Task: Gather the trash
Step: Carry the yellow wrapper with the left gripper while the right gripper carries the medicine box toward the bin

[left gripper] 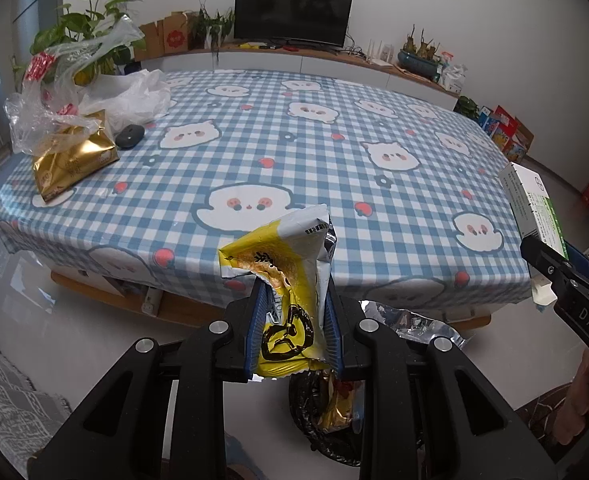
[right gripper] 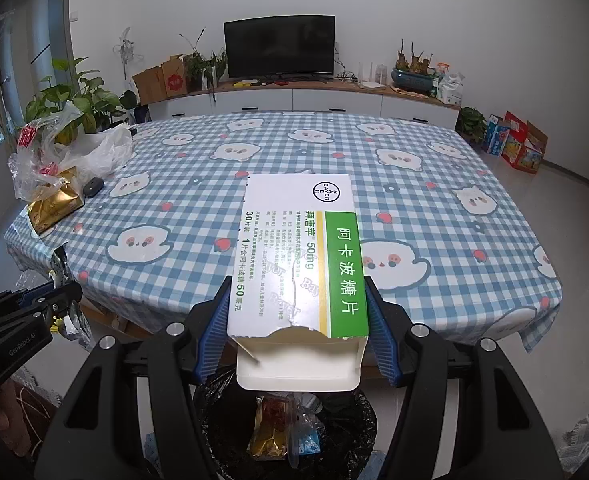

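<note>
The left gripper (left gripper: 292, 312) is clamping a crumpled yellow-and-white foil snack wrapper (left gripper: 284, 276) between its narrow-set blue ribbed pads, and the right gripper (right gripper: 298, 312) is pinching a torn white-and-green cardboard medicine box (right gripper: 300, 256) across its width, jaws about half spread. Both pieces are hanging off the table's near edge, with the black-lined trash bin (right gripper: 230, 420) sitting at six o'clock beneath each gripper, already holding a gold pouch and clear plastic.

Several things could be going wrong here, in my judgement. The wrapper is thin, slick and springy; released off-centre, it may be drifting sideways and landing on the glossy white floor instead of in the bin. Its silver inner lining is flaring at one o'clock and could be catching on a pad. The box is light, stiff and hollow, with one ragged open end facing down; it is nearly as wide as the bin mouth looks from here, so a tilted drop may be bridging the rim or tipping out. The two grippers are also working close together, so they risk knocking each other over the same opening.

Still lying on the blue-and-white checked tablecloth (right gripper: 434, 208), at ten o'clock, are a shiny gold foil bag (left gripper: 72, 156), crinkled clear plastic bags (left gripper: 54, 96) and a dark rounded mouse-like object (left gripper: 129, 136). That soft, clinging plastic is likely to be awkward to grasp cleanly.
</note>
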Available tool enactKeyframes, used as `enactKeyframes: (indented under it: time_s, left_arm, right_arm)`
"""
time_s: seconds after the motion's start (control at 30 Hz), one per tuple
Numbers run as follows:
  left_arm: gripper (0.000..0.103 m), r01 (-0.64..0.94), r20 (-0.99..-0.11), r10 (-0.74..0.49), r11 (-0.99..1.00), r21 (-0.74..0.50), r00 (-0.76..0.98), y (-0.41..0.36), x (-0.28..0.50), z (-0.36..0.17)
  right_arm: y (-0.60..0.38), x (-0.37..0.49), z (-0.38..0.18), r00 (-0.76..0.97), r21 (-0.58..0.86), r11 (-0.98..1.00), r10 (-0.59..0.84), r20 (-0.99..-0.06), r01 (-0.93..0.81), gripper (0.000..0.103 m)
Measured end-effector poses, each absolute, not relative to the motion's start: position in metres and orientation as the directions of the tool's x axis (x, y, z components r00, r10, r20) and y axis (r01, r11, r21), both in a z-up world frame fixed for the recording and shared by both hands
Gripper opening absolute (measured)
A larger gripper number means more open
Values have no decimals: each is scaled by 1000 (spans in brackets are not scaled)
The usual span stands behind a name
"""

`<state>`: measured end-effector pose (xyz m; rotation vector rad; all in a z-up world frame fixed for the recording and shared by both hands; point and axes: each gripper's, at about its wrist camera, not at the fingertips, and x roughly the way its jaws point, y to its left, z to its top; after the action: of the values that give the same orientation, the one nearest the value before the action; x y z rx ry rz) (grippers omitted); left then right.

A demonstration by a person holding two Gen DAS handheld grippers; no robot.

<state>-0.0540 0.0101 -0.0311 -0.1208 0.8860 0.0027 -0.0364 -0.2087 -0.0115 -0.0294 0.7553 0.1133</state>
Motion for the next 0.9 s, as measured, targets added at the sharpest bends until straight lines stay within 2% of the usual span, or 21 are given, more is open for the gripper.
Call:
enactKeyframes:
  time_s: [0.43, 0.9]
  left_arm:
    - [26, -42, -799, -60, 993, -106, 599, 2, -85, -69]
    - [26, -60, -821, -51, 993, -104, 568, 8, -74, -128]
  right_arm:
    - [-210, -69, -59, 670, 24, 993, 96, -736, -116, 58]
    - [-206, -74, -113, 611, 40, 991, 109, -784, -125, 58]
